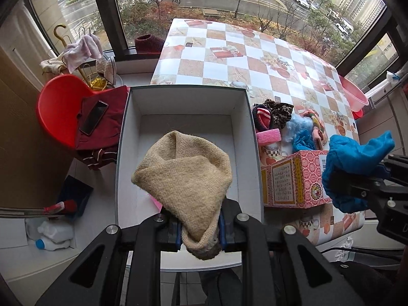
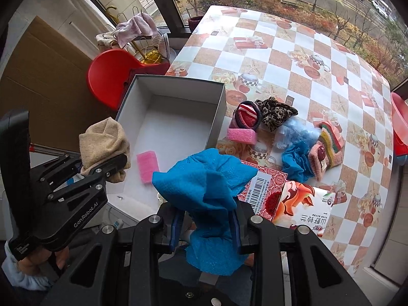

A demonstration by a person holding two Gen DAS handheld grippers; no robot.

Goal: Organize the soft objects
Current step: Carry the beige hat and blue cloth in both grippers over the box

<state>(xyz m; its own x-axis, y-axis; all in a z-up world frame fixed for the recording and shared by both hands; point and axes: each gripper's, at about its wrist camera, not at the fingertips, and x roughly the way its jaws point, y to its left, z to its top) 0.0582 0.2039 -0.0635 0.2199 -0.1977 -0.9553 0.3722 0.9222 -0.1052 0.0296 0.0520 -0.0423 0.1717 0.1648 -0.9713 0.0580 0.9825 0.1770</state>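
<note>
My left gripper [image 1: 200, 232] is shut on a tan knit cloth [image 1: 186, 176] and holds it above the near end of an open white box [image 1: 248, 117]. The same cloth [image 2: 104, 142] and left gripper [image 2: 112, 168] show at the left of the right wrist view, by the box [image 2: 219, 107]. A pink sponge [image 2: 147, 164] lies on the box floor. My right gripper [image 2: 206, 225] is shut on a blue cloth [image 2: 204, 181], held near the box's right front corner; the cloth also shows in the left wrist view [image 1: 357, 155]. More soft items [image 2: 275, 127] lie piled on the table right of the box.
A pink printed carton [image 1: 293, 178] lies on the checkered table [image 1: 229, 51] by the box. A red chair [image 1: 58, 109] with a dark red cloth and a phone [image 1: 93, 120] stands left. A pink basin [image 1: 354, 94] sits at the table's right edge. Bottles lie on the floor.
</note>
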